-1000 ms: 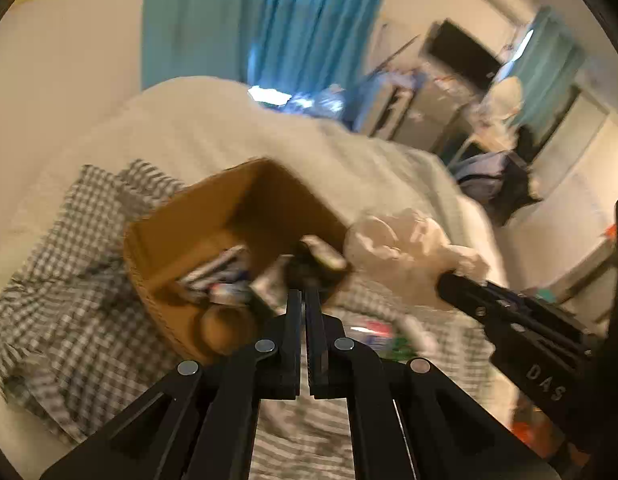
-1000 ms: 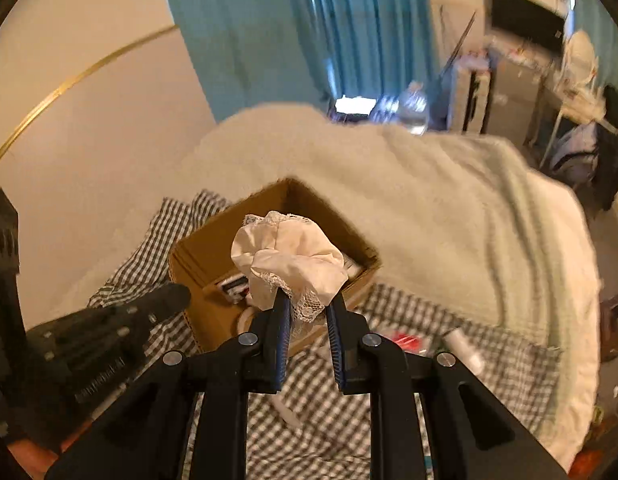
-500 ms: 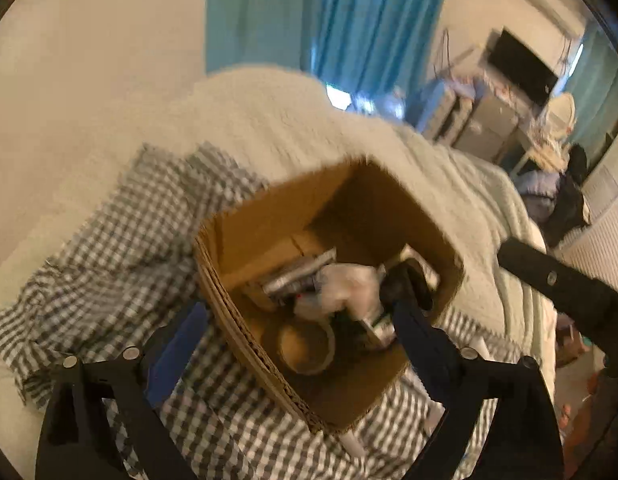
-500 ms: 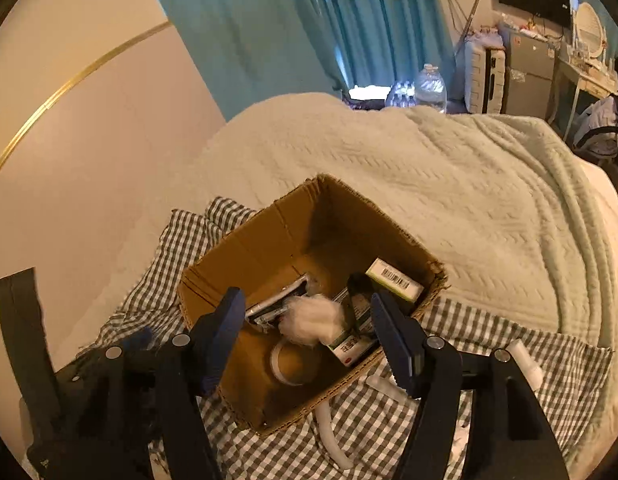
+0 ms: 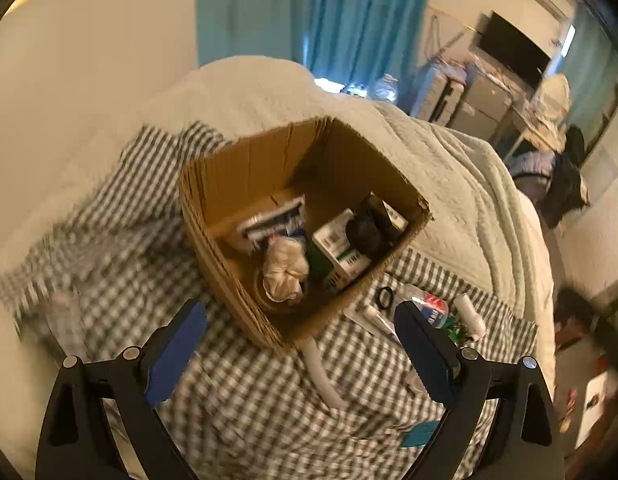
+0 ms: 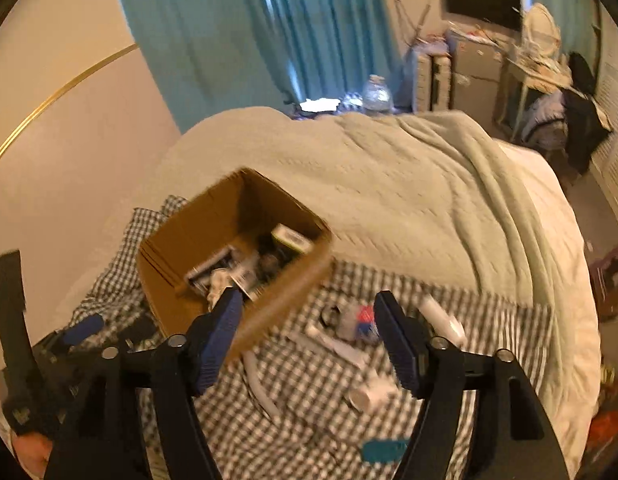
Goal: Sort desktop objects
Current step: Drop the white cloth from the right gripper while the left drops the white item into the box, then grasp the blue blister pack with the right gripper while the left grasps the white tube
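Note:
An open cardboard box [image 5: 229, 184] [image 6: 181, 236] sits on a checked cloth [image 5: 129, 248] [image 6: 309, 392] on the bed. Inside lie a crumpled cream cloth [image 5: 285, 272], small white cartons [image 5: 341, 248] and a dark object [image 5: 365, 232]. My left gripper [image 5: 301, 320] is open and empty, just in front of the box. My right gripper [image 6: 309, 320] is open and empty, above the cloth to the right of the box. Loose items lie on the cloth: a red-and-white packet [image 5: 433, 308] [image 6: 361, 320], a white tube [image 5: 469, 316] [image 6: 441, 316], a white curved tube [image 5: 321, 372] [image 6: 261, 388].
A pale green blanket [image 6: 429, 184] covers the bed beyond the cloth. Teal curtains [image 6: 269, 32], a water bottle [image 6: 375, 94] and cluttered furniture [image 6: 509, 60] stand at the back. A small black ring [image 5: 385, 296] and a teal tag [image 6: 383, 450] lie on the cloth.
Both grippers opened. The right gripper let go of the cream cloth, which now lies in the box. Both grippers have drawn back, the right one shifting right over the loose items.

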The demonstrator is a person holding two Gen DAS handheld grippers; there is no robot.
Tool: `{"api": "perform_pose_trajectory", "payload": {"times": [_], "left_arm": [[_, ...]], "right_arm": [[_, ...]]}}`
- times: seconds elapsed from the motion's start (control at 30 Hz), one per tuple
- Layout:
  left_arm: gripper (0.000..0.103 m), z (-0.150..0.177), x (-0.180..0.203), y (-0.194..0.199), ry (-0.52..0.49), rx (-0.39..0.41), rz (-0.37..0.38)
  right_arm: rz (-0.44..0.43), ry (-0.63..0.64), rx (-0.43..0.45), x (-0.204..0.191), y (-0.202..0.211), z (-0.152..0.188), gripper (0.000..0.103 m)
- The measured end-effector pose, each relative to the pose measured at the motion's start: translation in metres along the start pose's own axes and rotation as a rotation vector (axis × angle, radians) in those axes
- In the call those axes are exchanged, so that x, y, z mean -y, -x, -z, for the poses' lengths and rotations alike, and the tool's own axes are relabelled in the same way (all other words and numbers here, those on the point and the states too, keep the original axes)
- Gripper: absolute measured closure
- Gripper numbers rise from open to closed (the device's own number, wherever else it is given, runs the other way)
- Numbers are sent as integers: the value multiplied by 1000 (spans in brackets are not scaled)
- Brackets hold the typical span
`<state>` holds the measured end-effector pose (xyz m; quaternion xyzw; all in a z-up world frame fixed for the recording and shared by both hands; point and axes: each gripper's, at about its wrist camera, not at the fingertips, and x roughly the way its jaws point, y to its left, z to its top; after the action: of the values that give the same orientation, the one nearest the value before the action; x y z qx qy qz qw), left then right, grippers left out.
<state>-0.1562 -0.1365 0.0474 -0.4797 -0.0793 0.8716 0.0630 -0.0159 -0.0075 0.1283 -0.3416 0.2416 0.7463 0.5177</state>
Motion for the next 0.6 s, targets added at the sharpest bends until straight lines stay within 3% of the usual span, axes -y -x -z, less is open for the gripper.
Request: {"api": "perform_pose_trajectory", "payload": {"times": [0.1, 0.2, 0.3, 0.4, 0.6], "left_arm": [[6, 32, 6, -11, 41, -21, 18], [6, 70, 18, -33, -5, -34, -18], [6, 102, 27, -50, -21, -16, -47], [6, 122, 35, -75, -55, -77, -59], [6, 147, 46, -113, -59, -108, -77]], "right_arm": [[9, -55, -51, 30, -17, 52, 25], [122, 19, -154, 46, -46, 102, 25], [176, 54, -188, 61, -63, 143, 24], [186, -21, -257, 82, -87, 181, 14], [223, -88, -352, 101, -125, 215, 13]]}}
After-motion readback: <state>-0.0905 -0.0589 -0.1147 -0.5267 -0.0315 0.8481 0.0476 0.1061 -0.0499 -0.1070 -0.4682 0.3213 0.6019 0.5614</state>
